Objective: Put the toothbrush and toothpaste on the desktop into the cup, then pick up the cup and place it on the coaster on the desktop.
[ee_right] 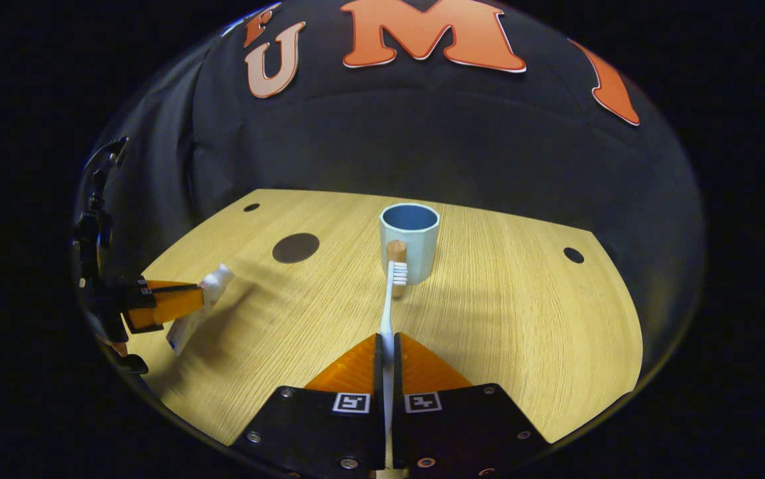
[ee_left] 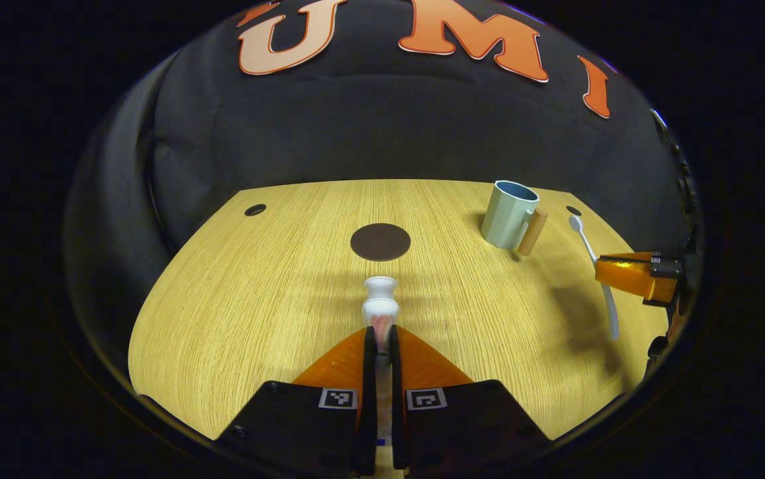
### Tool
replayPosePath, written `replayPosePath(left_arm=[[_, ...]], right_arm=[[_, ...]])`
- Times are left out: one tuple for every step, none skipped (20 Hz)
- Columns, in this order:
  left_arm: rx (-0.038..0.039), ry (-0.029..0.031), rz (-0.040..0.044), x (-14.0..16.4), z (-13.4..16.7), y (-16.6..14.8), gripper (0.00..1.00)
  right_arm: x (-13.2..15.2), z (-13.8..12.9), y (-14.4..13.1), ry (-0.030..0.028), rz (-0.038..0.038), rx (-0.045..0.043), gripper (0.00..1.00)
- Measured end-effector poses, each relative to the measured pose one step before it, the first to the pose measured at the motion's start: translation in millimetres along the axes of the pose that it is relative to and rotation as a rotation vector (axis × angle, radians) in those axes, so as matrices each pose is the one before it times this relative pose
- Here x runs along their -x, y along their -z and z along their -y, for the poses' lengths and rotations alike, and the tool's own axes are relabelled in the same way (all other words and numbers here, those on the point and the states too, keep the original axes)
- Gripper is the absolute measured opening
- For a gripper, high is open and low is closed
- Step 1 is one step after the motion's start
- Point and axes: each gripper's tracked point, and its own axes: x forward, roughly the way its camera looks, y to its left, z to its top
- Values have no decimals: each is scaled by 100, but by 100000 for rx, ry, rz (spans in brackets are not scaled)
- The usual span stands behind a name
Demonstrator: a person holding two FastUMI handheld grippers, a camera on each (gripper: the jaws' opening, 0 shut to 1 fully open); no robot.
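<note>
Left gripper view: left gripper [ee_left: 382,339] clamped on the toothpaste [ee_left: 380,303], cap pointing forward along the fingers; cup [ee_left: 509,214] stands ahead and off to the right, coaster [ee_left: 380,241] dead ahead
Right gripper view: right gripper [ee_right: 388,346] pinching the toothbrush [ee_right: 392,293], handle running straight toward the cup [ee_right: 410,241], bristles just short of it; this hand looks nearer
</note>
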Motion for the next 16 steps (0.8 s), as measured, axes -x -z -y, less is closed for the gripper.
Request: replayPosePath(left_arm=[[302,30,253,150,-61,102,13],[-20,126,125,54,4,-48,13],[285,43,232,51,103,77,13],[113,113,275,29,-7,-69,13],[343,40,309,49,-52,72,13],[129,48,172,-30,-25,-21,13],[321,158,138,11,-23,3,13],[162,84,124,-4,-11,23,13],[242,-42,4,-34,-119,23,13],[60,-42,83,-27,-30,-158,13],[284,85,139,-27,-6,170,13],[179,132,106,-27,-24,64,13],[374,265,184,-32,-53,107,13],[187,182,-126,-15,-145,6,13],[-27,269,-86,-105,-71,123,13],[-378,210,-77,-33,-10,85,13]], right_arm=[[174,74,-589,-49,1891,-828,5],[174,4,-639,-207,1946,-454,5],[87,38,-694,82,1965,-391,5],[-103,36,-723,121,2282,-399,5],[-173,128,-909,692,3093,-409,5],[-495,99,-884,659,3711,605,5],[-198,-50,-684,153,2904,1015,5],[-31,-83,-489,462,2281,494,5],[-12,-55,-623,217,1850,-383,4],[-211,-147,-387,178,1499,-1618,4],[-177,-130,-445,-358,1401,-1686,5],[-248,4,-249,133,1396,-1594,5],[-232,6,-469,434,2028,-1069,5],[-456,20,-660,394,2874,-41,5],[-478,277,-672,518,3799,1312,4],[-374,283,-470,1496,3080,1370,4]])
